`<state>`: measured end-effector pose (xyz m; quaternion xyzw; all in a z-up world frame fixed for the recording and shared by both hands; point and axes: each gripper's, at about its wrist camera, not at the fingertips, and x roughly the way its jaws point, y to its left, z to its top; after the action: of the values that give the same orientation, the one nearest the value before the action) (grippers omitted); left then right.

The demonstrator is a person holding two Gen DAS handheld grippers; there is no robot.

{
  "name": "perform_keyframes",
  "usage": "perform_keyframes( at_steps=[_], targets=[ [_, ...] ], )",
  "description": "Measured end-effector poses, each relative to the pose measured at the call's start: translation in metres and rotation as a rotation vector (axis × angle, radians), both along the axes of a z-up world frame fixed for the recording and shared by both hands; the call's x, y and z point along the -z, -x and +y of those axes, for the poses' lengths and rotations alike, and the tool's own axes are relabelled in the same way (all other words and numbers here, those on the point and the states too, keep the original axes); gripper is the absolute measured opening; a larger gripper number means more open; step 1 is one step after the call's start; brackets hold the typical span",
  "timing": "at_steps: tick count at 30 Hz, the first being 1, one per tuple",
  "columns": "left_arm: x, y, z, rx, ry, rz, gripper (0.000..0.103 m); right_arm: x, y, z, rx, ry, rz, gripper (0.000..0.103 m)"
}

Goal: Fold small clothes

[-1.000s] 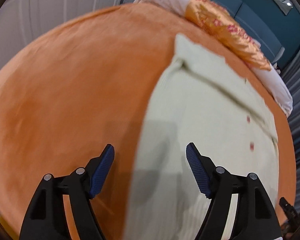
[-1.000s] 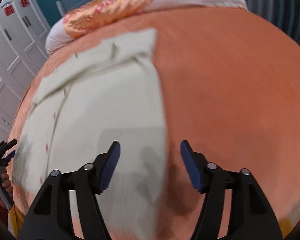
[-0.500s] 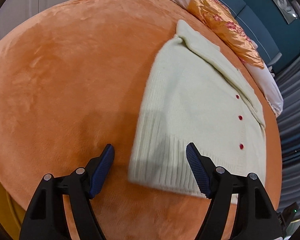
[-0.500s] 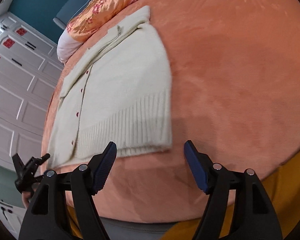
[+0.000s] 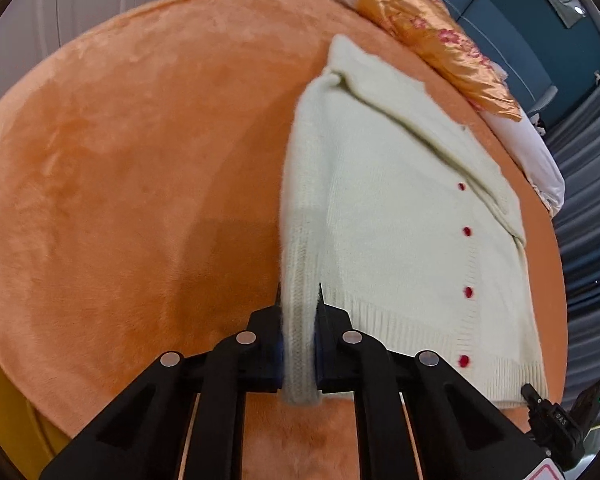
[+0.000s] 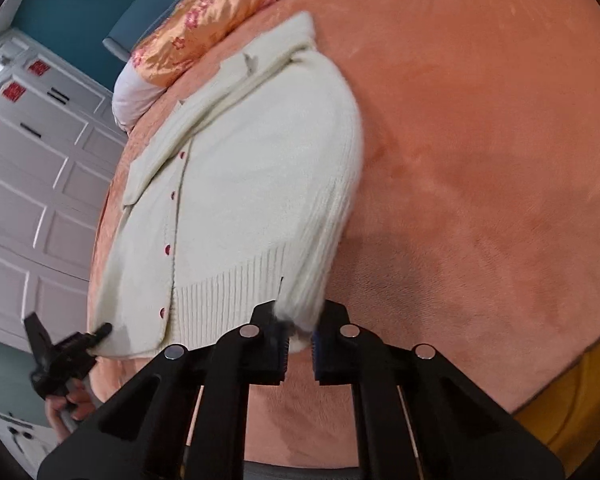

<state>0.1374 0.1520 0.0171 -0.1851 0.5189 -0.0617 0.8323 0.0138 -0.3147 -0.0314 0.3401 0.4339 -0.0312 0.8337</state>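
A cream knit cardigan (image 5: 396, 216) with red buttons lies on an orange plush bed cover (image 5: 120, 184), sleeves folded across its top. My left gripper (image 5: 299, 312) is shut on the ribbed hem at the cardigan's left corner. In the right wrist view the cardigan (image 6: 240, 184) shows again, and my right gripper (image 6: 299, 326) is shut on the hem at its right corner, which is lifted slightly. The left gripper (image 6: 96, 334) appears at the hem's far left there; the right gripper (image 5: 556, 416) shows at the lower right of the left wrist view.
An orange satin pillow (image 5: 440, 52) and a white pillow (image 5: 536, 152) lie at the head of the bed. White wardrobe doors (image 6: 32, 176) stand beside the bed. A yellow sheet edge (image 6: 572, 412) shows below the cover.
Both grippers moved down to the hem and closed on its two corners; half a second ago both were open above the cardigan. The hem corners are now bunched and lifted.
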Motion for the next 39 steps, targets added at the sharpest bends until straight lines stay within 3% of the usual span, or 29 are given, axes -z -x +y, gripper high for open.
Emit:
perform_keyframes(
  at_steps=[7,15,22,28,32,36,39],
  targets=[
    [-0.027,0.040,0.000,0.062,-0.031,-0.025,0.007,-0.028,0.027,0.009,-0.100,0.136,0.002,0.005],
    [-0.025,0.143,0.000,0.240,-0.194,0.081,0.007,-0.026,0.118,0.026,-0.314,0.234,0.142,0.005],
    [-0.035,0.229,0.010,0.322,-0.230,0.209,0.007,-0.036,0.198,0.036,-0.371,0.153,0.238,0.005],
    [-0.050,0.258,0.017,0.255,-0.143,0.242,0.007,-0.050,0.216,0.032,-0.329,0.073,0.243,0.005],
    [-0.066,0.243,0.020,0.211,-0.078,0.176,0.007,-0.059,0.202,0.022,-0.305,0.067,0.184,0.005],
    [-0.094,0.197,0.007,0.197,-0.073,0.003,0.007,-0.083,0.153,-0.004,-0.224,0.107,0.009,0.005],
    [-0.117,0.151,-0.010,0.166,-0.084,-0.184,0.007,-0.095,0.113,-0.016,-0.152,0.140,-0.113,0.005]
  ],
)
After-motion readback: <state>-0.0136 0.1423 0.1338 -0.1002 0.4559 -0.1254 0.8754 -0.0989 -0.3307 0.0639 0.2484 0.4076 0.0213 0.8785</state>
